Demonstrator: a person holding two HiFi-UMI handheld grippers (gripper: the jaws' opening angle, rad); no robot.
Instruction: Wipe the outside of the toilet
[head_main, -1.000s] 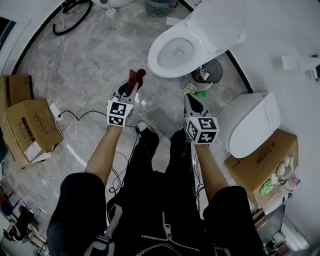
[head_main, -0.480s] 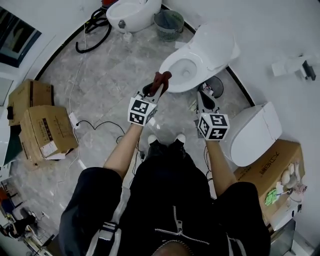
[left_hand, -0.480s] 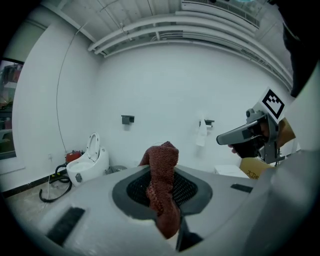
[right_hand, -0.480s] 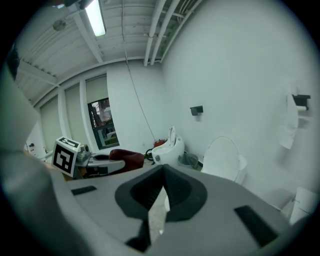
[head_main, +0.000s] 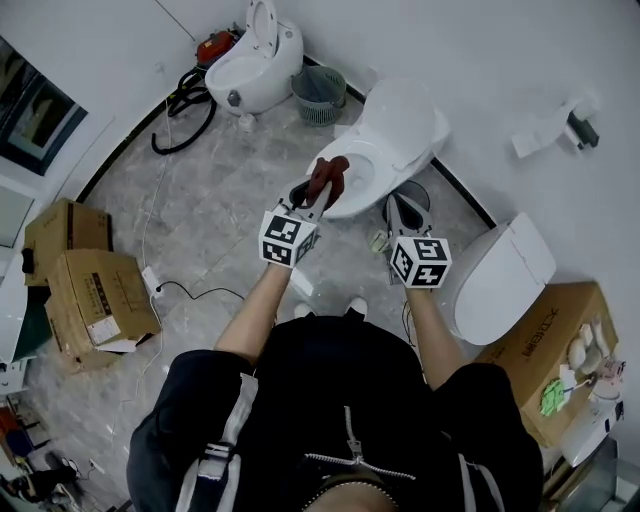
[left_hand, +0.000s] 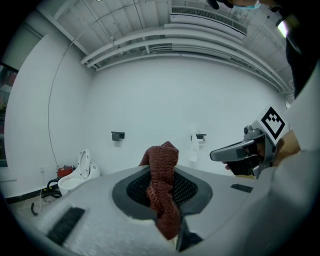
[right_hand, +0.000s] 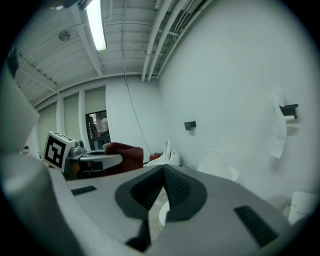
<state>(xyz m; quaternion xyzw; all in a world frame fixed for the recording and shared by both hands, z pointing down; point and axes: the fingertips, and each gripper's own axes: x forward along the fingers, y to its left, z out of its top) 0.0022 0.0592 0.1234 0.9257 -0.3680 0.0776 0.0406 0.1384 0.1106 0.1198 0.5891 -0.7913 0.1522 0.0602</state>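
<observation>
Red cloth (head_main: 329, 174) pinched in outstretched left tongs (head_main: 320, 188) by toilet (head_main: 402, 118); right tongs (head_main: 404, 206) closed, empty.

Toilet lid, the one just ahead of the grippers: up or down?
Up: in the head view the lid stands tipped back behind the exposed bowl.

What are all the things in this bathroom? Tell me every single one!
open toilet: one, white, just ahead of the grippers
far toilet: one, white, lid up, back left by the wall
shut toilet: one, white, at right
basket: one, grey-green, between the far and open toilets
hose: one, black, on the floor beside the far toilet
cardboard boxes: three, brown, two at left, one at right
cloth: one, dark red, in the left gripper's fingers
left gripper: one, grey, shut on the cloth
right gripper: one, grey, shut, empty
</observation>
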